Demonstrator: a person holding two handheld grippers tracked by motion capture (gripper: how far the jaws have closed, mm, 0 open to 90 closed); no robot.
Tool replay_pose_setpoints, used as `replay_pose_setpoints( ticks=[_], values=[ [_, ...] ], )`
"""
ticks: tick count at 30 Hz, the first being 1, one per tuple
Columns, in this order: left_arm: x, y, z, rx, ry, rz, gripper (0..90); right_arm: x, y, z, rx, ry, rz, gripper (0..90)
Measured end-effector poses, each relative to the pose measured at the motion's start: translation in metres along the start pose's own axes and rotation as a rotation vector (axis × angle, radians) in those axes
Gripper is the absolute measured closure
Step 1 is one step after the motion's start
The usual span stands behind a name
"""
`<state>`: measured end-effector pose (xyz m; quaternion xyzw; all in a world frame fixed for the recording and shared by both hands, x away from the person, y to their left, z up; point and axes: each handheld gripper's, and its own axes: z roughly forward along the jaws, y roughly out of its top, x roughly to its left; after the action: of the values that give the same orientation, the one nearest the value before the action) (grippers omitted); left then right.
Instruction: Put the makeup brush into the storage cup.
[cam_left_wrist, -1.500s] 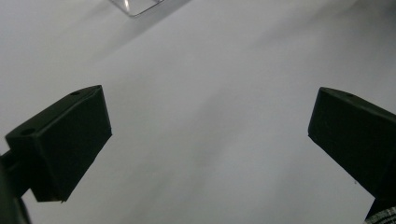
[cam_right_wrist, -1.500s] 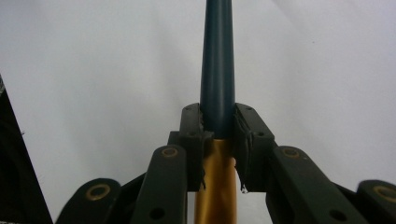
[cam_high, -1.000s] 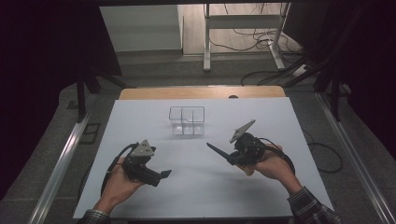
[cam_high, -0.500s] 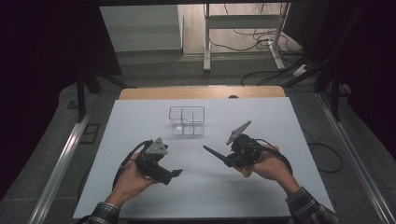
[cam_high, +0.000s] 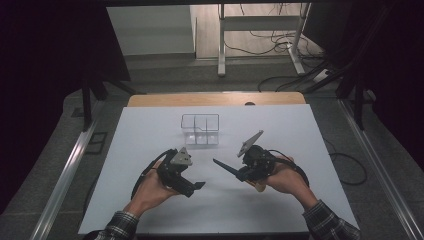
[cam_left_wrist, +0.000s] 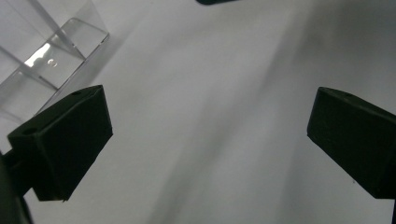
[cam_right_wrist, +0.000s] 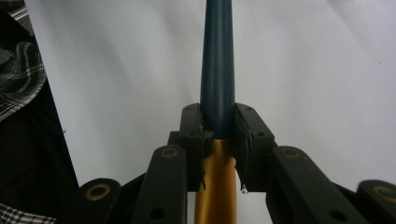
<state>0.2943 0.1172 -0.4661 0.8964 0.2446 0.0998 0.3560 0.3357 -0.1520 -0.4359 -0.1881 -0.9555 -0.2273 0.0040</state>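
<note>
- The right claw (cam_high: 239, 173) is clamped on a pen (cam_right_wrist: 217, 70), its jaws pressed against the dark blue cap just where it meets the gold barrel. The long tapered part juts forward out of the jaws, over the white table (cam_high: 150, 130).
- The grip sits near the seam between the two parts. If that seam is a pull-off joint, a tug from the other claw could part the pen suddenly; this is a judgement, as the frames do not show how the parts are joined.
- The pen is round and smooth, so it could well twist or slide between the jaws if its far end is pushed sideways or bumps the table.
- The left claw (cam_left_wrist: 205, 140) stands wide open with nothing between its jaws, only bare table ahead of it. The pen's tip points toward it in the high view, the two near but apart.
- Closing the left claw on the thin tapered tip would be risky: the taper could squeeze out of the jaws like a wedge.
- A clear divided box (cam_high: 200, 129) lies beyond both claws, at the upper left of the left claw's view. It looks light, and a careless sweep of the open jaw beside it could shove it.
</note>
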Motion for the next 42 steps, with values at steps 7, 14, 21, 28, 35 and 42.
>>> replay_pose_setpoints(
  ticks=[7,14,21,28,35,42],
  values=[
    [-0.002,0.008,0.010,0.018,-0.010,0.040,1.1,0.005,0.005,0.004,0.007,0.021,-0.014,73.9],
    [-0.004,0.015,0.020,0.032,-0.015,0.074,2.3,0.010,0.011,0.008,0.020,0.041,-0.022,73.9],
    [-0.008,0.021,0.028,0.039,-0.020,0.109,4.9,0.013,0.015,0.011,0.034,0.059,-0.033,73.9],
    [-0.011,0.024,0.032,0.047,-0.006,0.145,10.0,0.016,0.017,0.014,0.047,0.080,-0.037,73.9],
    [-0.015,0.025,0.036,0.065,0.002,0.196,18.0,0.019,0.019,0.016,0.062,0.097,-0.045,73.9],
    [-0.021,0.025,0.037,0.075,0.005,0.255,28.4,0.020,0.019,0.018,0.079,0.108,-0.052,73.9]
  ],
)
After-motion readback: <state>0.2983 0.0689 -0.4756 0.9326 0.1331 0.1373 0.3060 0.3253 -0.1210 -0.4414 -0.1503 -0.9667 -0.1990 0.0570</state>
